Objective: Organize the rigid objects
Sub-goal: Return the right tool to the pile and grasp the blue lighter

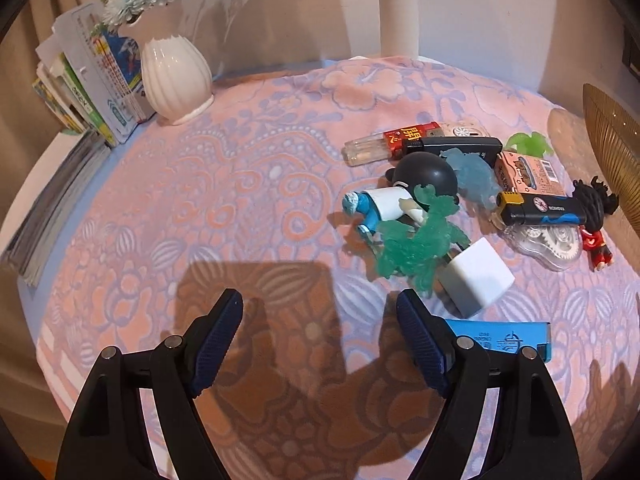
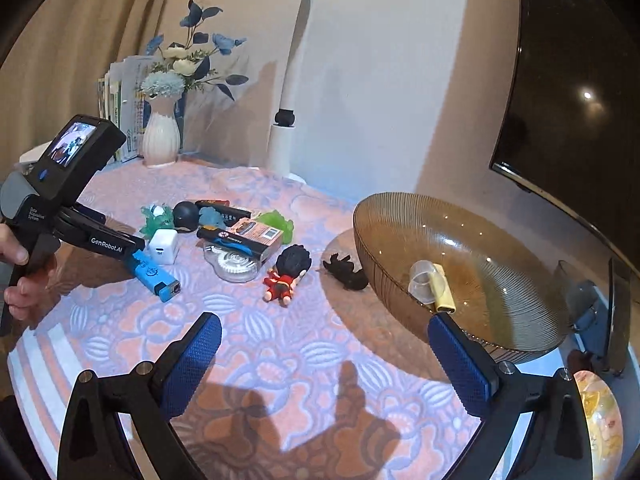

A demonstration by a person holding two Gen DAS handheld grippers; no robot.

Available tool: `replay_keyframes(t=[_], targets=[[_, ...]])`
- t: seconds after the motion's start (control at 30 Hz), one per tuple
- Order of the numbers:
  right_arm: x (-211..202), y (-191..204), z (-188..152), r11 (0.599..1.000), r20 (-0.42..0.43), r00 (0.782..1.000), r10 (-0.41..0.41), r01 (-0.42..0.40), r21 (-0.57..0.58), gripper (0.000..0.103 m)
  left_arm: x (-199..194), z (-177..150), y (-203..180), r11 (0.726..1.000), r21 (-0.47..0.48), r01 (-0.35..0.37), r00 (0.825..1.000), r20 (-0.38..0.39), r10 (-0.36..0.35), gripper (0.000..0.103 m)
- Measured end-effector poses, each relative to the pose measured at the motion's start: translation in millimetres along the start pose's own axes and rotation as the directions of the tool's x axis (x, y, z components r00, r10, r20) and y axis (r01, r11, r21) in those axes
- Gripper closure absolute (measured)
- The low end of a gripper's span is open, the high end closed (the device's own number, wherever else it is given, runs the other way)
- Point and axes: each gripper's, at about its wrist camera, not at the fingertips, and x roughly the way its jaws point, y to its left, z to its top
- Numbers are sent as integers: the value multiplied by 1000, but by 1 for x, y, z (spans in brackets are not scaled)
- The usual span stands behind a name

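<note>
Both the left gripper (image 1: 319,306) and the right gripper (image 2: 324,330) are being held wide and empty, while the light, stiff, probably slippery blue lighter (image 2: 154,274) near the table's front edge is being judged best pinched across its flat sides.

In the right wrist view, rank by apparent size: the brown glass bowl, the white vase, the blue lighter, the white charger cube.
Largest to smallest, as they look in this view:
1. brown glass bowl, though it sits nearest the camera
2. white vase
3. blue lighter
4. white charger cube

The lighter and cube look close in area; that order is unsure.
</note>
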Motion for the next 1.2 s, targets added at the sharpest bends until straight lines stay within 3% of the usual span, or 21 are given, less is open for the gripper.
replay_keyframes(t=[0.23,0.5,0.6,0.8,0.97,1.1,1.2], targets=[[1,1,-3,999,-25,999,36,-37,-11,0,-3,11,-3,999,6,-34,999,16,34,23],[1,-13,-6,998,-36,998,51,-50,31,0,-7,15,-23,997,78,-6,999,38,3,23],[3,-22,-8,995,-49,997,67,-64,72,0,-2,13,-17,998,54,28,999,31,-29,22],[11,-33,-8,985,-81,989,122,-111,130,0,8,6,3,997,6,71,995,74,-72,7],[14,-47,-9,965,-77,979,188,-170,201,0,4,-1,25,981,-53,185,980,89,-180,8],[19,-60,-11,941,-81,971,226,-196,276,0,-13,-17,36,978,33,205,967,146,-208,8],[22,-63,-11,936,-93,970,227,-190,297,0,-16,-33,37,963,132,234,959,134,-251,8]])
